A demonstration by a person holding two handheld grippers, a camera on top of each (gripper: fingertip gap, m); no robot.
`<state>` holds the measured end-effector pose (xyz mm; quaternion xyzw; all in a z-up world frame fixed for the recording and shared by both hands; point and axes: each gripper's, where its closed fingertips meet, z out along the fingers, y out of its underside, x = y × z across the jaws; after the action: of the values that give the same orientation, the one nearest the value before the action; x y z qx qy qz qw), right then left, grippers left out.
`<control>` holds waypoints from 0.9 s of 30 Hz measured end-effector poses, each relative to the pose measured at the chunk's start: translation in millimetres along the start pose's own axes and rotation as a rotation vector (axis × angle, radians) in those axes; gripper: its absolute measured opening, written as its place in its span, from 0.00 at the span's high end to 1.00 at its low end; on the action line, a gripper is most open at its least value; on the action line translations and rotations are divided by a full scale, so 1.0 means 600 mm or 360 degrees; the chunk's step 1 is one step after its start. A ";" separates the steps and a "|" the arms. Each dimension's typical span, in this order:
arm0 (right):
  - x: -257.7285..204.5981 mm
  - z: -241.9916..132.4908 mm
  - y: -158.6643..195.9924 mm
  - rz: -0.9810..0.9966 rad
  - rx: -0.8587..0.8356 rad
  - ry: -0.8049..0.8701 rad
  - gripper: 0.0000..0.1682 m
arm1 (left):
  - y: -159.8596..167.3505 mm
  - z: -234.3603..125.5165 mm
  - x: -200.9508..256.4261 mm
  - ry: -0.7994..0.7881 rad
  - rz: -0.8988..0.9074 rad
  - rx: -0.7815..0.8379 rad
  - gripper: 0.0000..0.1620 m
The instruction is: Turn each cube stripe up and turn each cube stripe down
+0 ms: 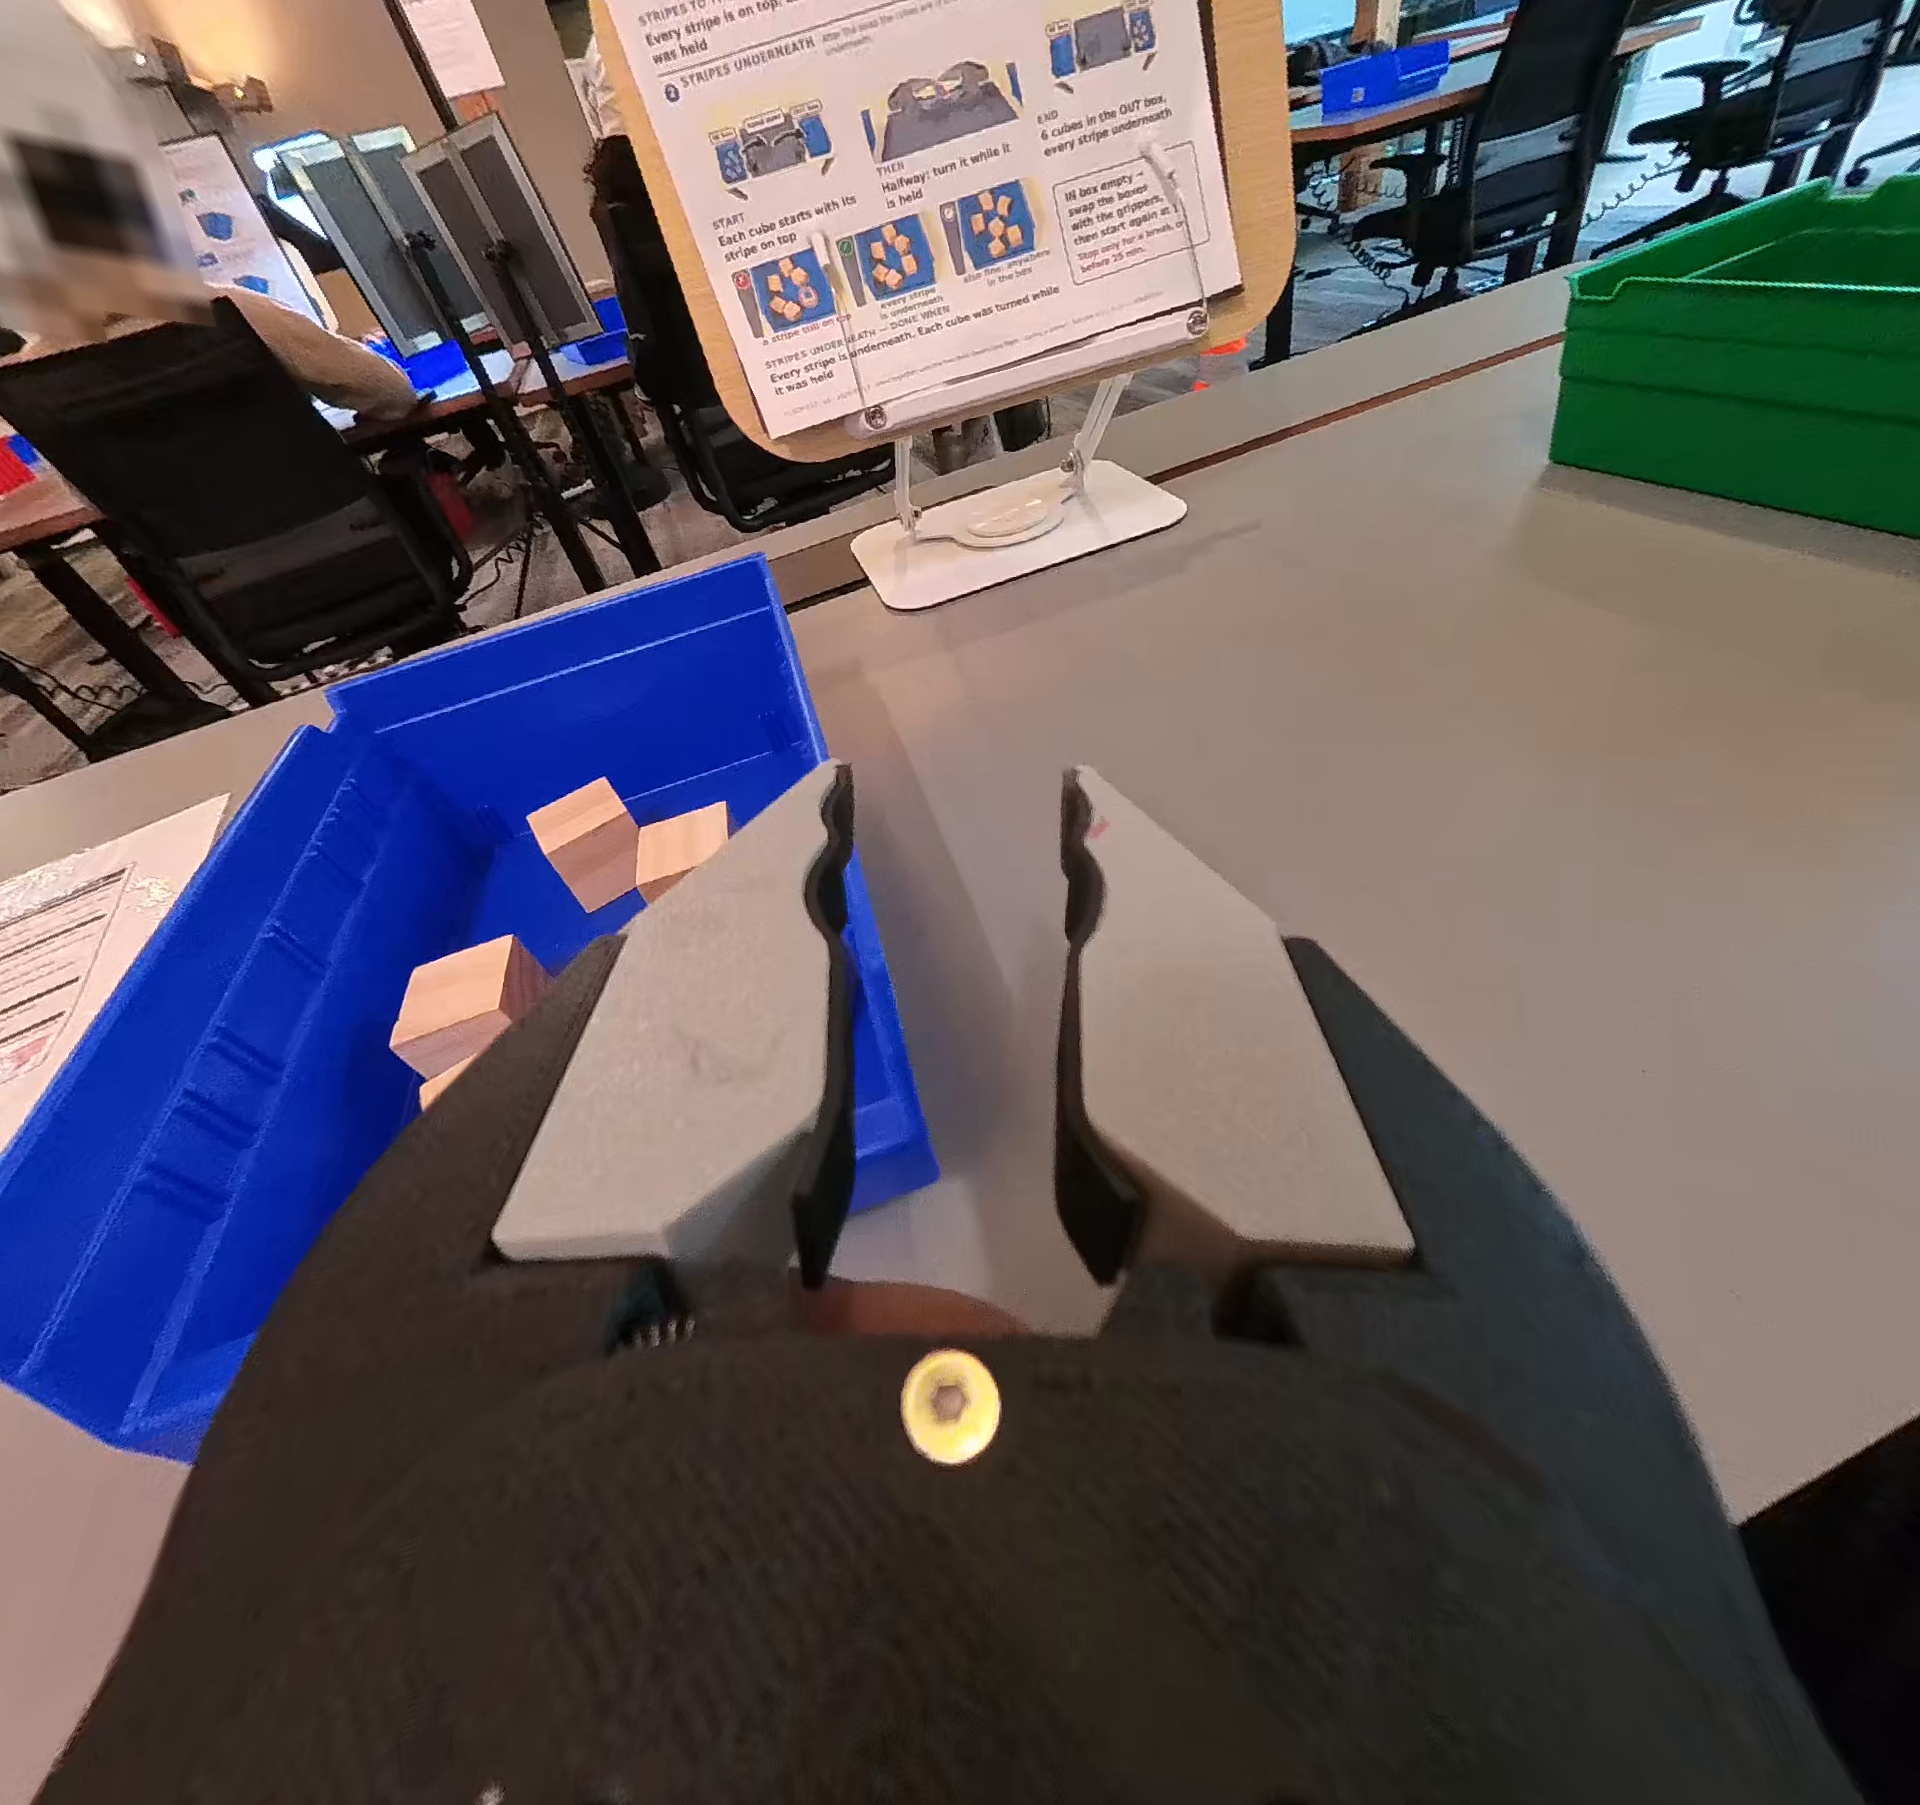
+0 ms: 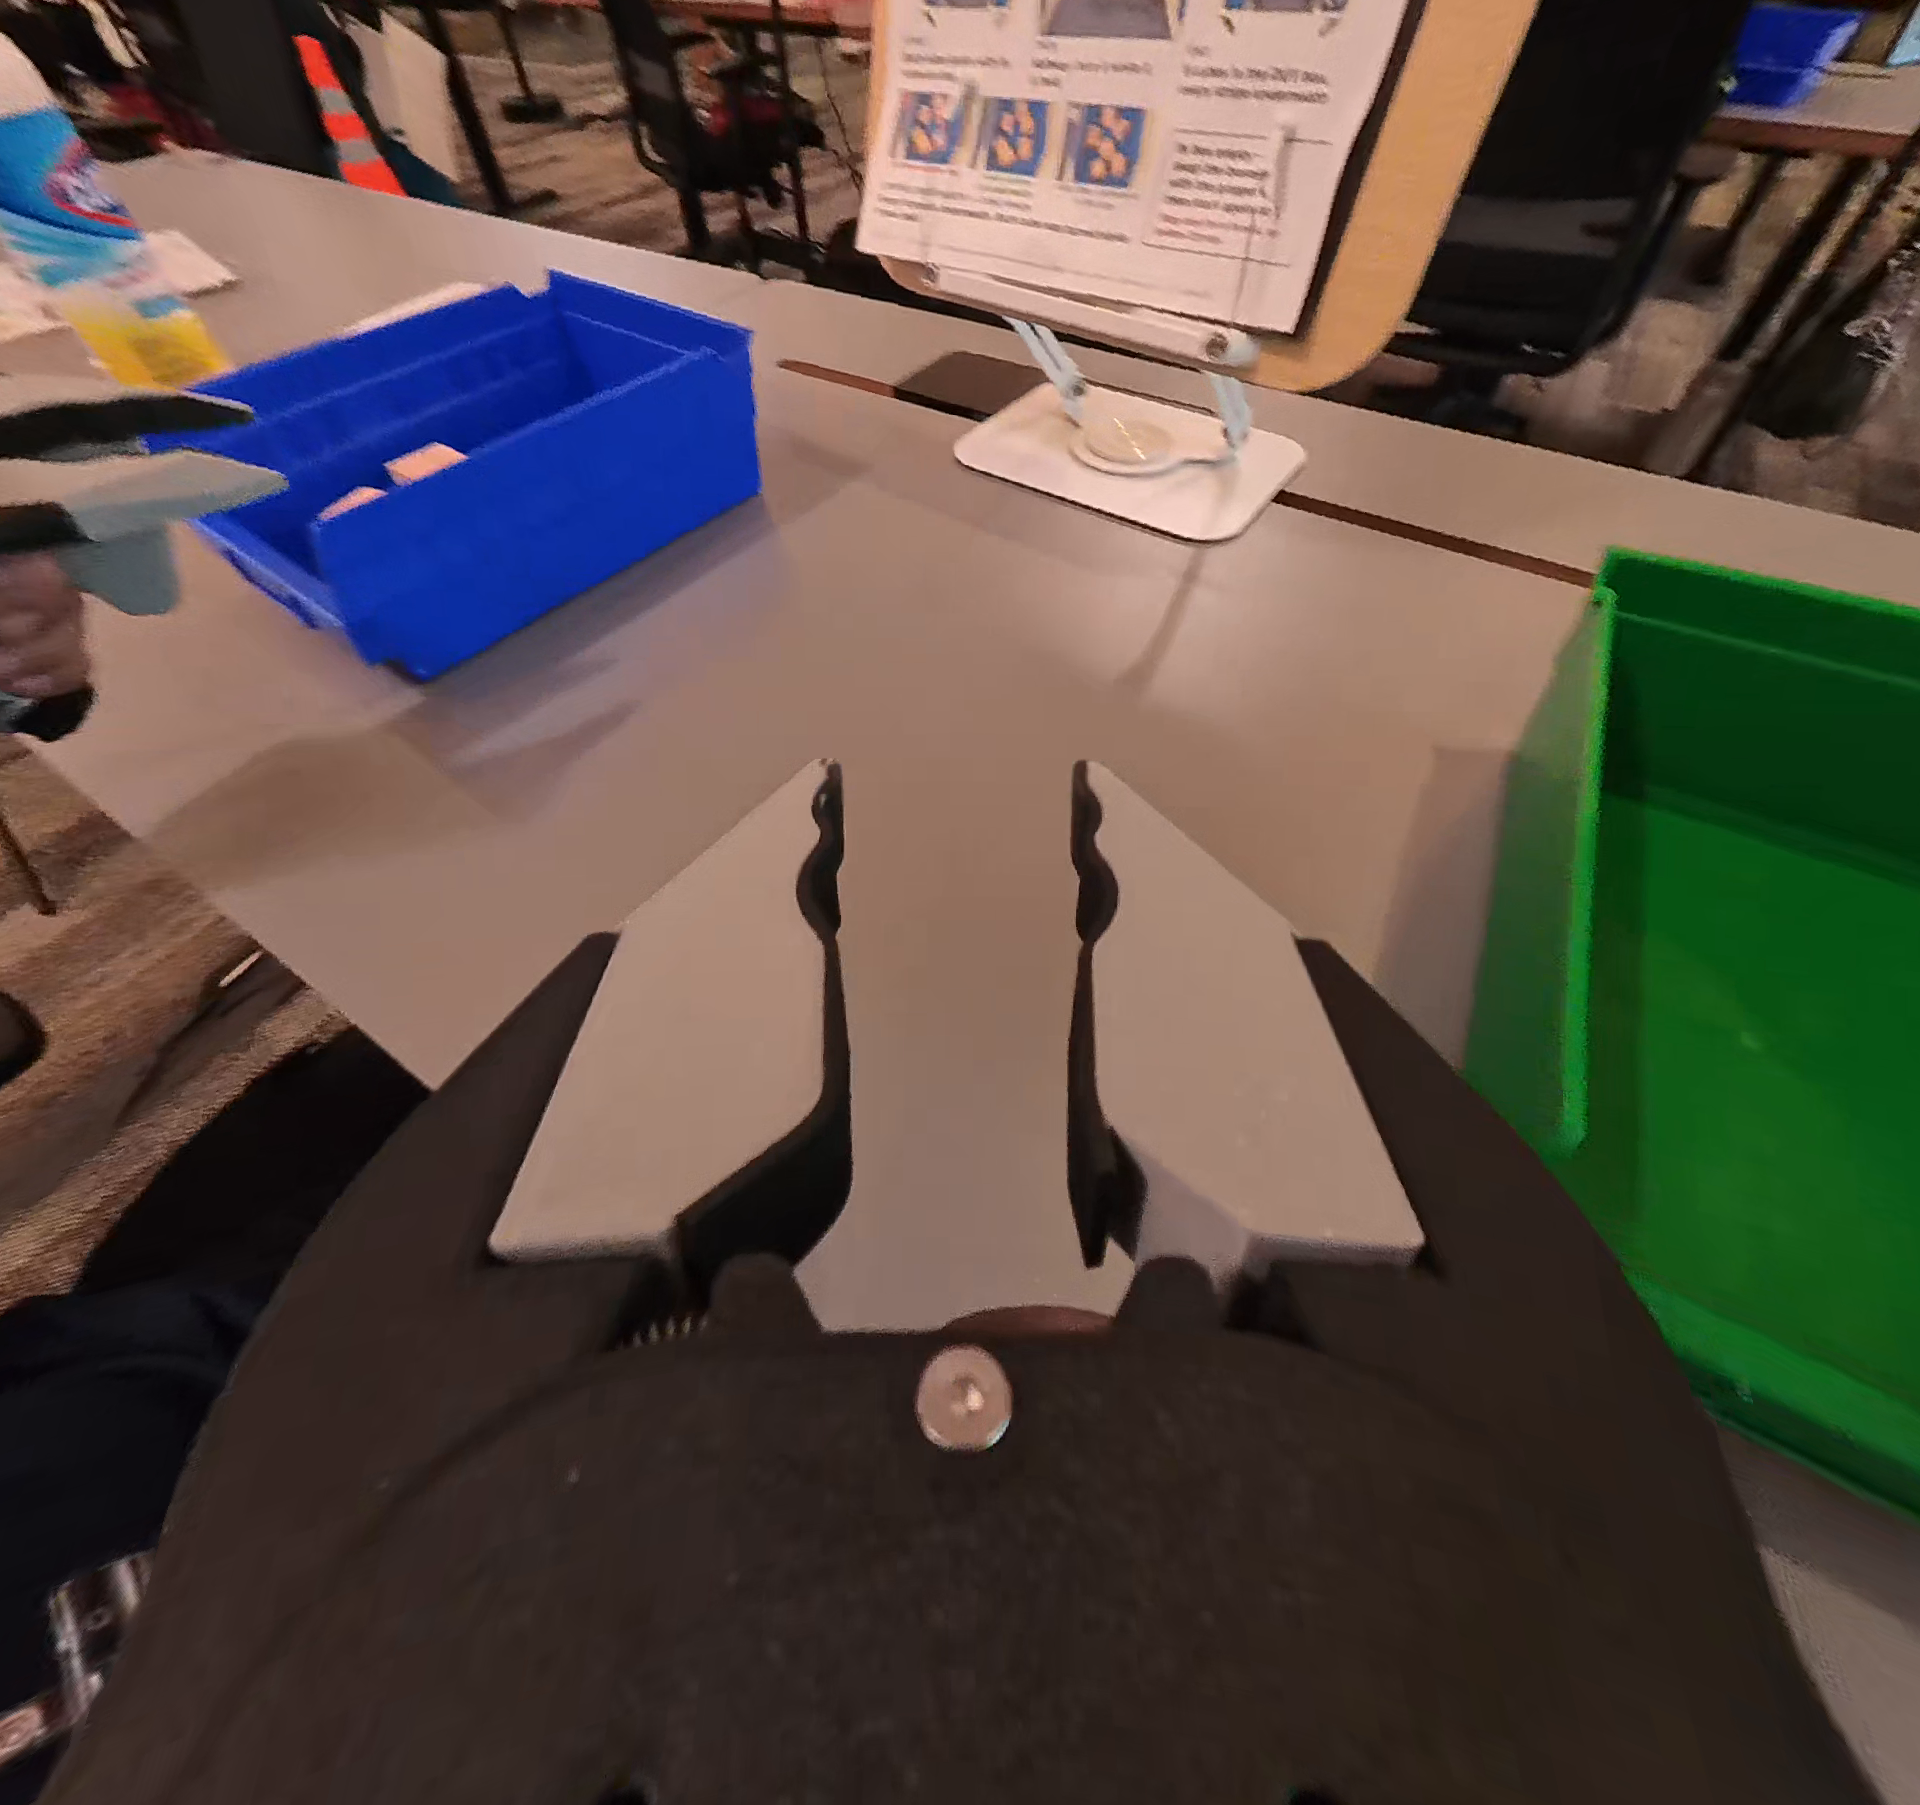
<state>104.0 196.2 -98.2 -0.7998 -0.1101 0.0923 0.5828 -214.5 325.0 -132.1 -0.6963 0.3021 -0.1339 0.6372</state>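
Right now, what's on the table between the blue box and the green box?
Nothing sits there. The right wrist view shows bare grey table between the blue box and the green box. The white stand is farther back.

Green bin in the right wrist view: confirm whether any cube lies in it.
No: the green bin shows only its bare floor, while the wooden cubes sit in the blue bin.

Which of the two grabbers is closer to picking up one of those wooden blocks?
Probably the left gripper: it is open right beside the blue bin holding the wooden cubes. The right gripper, also open, is over bare table near the green bin.
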 end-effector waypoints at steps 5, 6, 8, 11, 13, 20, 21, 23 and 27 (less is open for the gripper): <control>-0.008 -0.015 -0.022 0.0013 0.0113 -0.0036 0.76 | -0.005 -0.005 -0.011 -0.0029 -0.0011 0.0025 0.78; -0.008 -0.018 -0.027 0.0021 0.0140 -0.0042 0.77 | -0.006 -0.006 -0.015 -0.0041 -0.0016 0.0036 0.79; -0.010 -0.025 -0.036 0.0058 0.0190 -0.0082 0.77 | -0.007 -0.007 -0.018 -0.0047 -0.0021 0.0042 0.79; -0.019 -0.035 -0.048 0.0138 0.0265 -0.0184 0.77 | -0.006 -0.008 -0.021 -0.0057 -0.0009 0.0037 0.79; -0.021 -0.041 -0.056 0.0188 0.0312 -0.0230 0.77 | -0.004 -0.008 -0.024 -0.0070 0.0006 0.0034 0.79; -0.026 -0.058 -0.071 0.0319 0.0406 -0.0357 0.77 | 0.001 -0.008 -0.031 -0.0125 0.0086 0.0008 0.80; -0.028 -0.060 -0.073 0.0331 0.0416 -0.0371 0.77 | 0.000 -0.009 -0.032 -0.0128 0.0088 0.0011 0.80; -0.028 -0.062 -0.074 0.0340 0.0423 -0.0382 0.77 | -0.002 -0.010 -0.031 -0.0123 0.0082 0.0019 0.80; -0.029 -0.062 -0.073 0.0328 0.0418 -0.0374 0.76 | -0.002 -0.010 -0.033 -0.0127 0.0082 0.0018 0.80</control>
<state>94.4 170.4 -44.6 -0.7077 -0.0820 0.2577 0.6527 -233.2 331.6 -126.4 -0.6895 0.2937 -0.0913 0.6558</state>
